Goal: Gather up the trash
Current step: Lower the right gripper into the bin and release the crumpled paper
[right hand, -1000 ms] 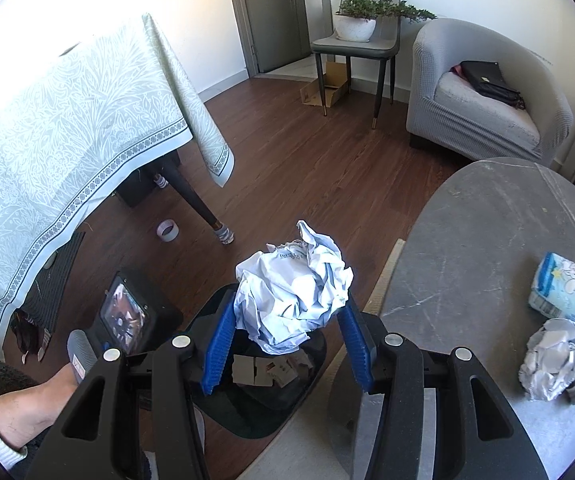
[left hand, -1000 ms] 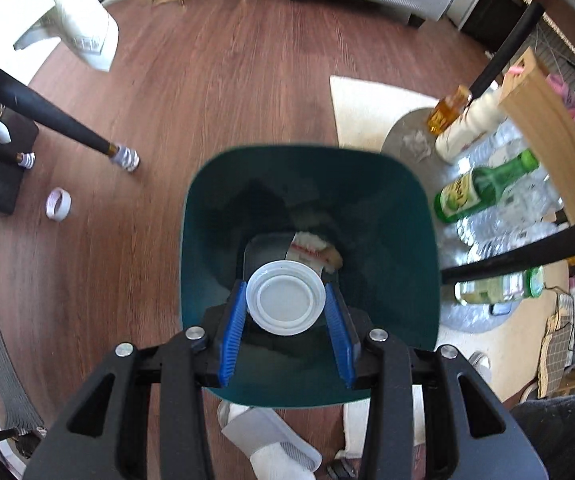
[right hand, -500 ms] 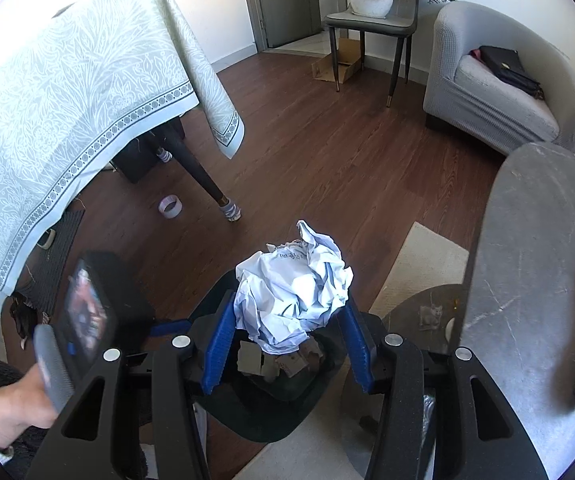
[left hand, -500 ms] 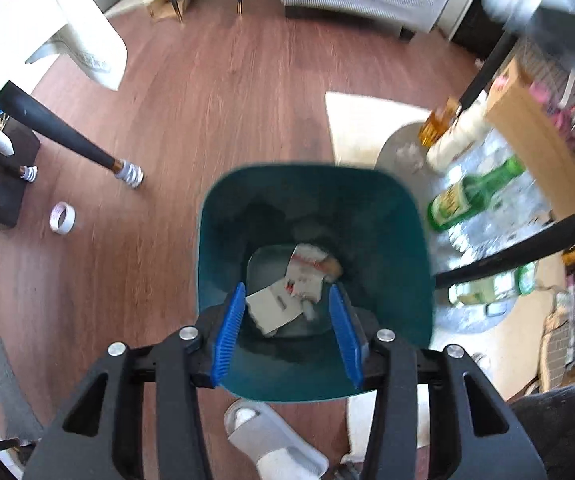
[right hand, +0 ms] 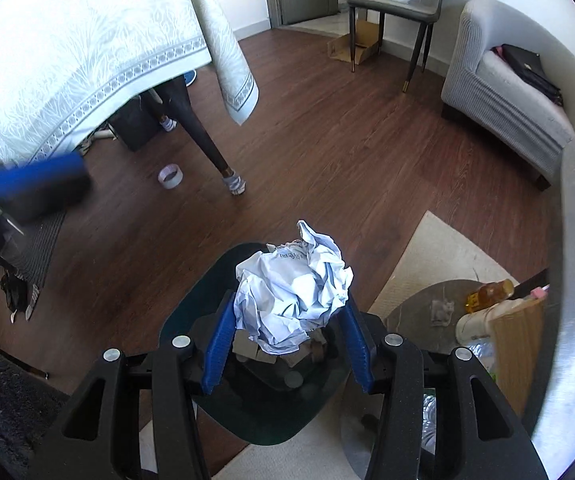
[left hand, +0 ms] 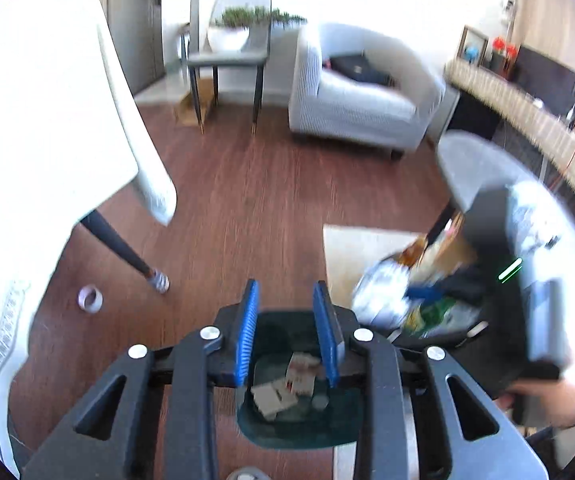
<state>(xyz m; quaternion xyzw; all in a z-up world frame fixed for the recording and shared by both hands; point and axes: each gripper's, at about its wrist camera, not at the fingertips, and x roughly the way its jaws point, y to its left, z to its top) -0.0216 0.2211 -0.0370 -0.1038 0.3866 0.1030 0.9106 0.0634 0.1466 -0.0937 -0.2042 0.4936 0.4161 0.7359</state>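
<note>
right gripper [left hand: 419, 292] smeared by blur in left wrist view; bin [right hand: 191, 316] floor partly hidden behind crumpled paper [right hand: 293, 304]; left gripper [right hand: 35, 184] blurred, cut by frame edge.

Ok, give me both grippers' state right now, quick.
Left gripper: open, nothing between the jaws, which have just been closing.
Right gripper: shut on the crumpled paper, above the green bin.
</note>
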